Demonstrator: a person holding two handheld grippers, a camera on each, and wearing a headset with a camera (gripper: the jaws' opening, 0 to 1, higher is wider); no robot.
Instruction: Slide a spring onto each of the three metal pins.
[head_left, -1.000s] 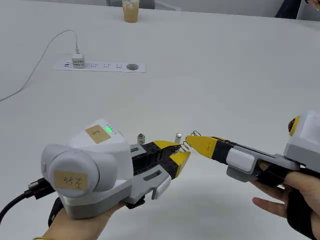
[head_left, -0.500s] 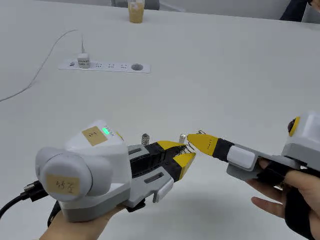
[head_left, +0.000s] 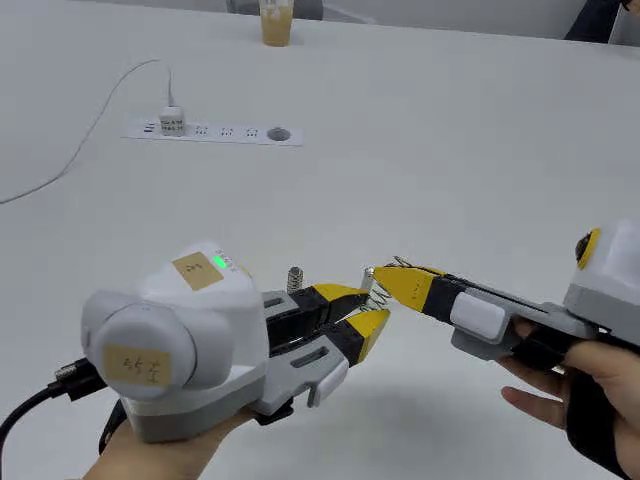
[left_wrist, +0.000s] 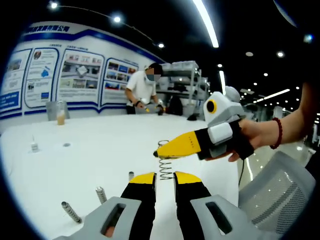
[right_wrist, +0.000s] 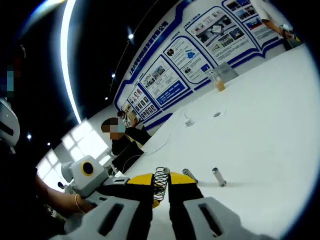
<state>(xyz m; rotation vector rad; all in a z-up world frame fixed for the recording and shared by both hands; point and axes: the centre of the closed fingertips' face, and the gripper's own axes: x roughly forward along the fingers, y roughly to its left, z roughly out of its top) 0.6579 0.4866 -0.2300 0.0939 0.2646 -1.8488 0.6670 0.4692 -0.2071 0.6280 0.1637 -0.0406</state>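
Little has shifted in the last second: left gripper (head_left: 372, 308) and right gripper (head_left: 388, 280) still meet tip to tip at lower centre. The right jaws clamp the top of the spring (left_wrist: 164, 162); the left jaws seem closed on its lower end. Just beyond stand a bare pin (head_left: 368, 272) and a sprung pin (head_left: 295, 279), with a power strip (head_left: 215, 132) at far upper left.

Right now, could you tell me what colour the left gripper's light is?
The light is green, clearest in the head view.

The left gripper (head_left: 371, 306) and right gripper (head_left: 382, 276) both pinch one spring (head_left: 379, 293); a sprung pin (head_left: 296, 280) stands just left of it.
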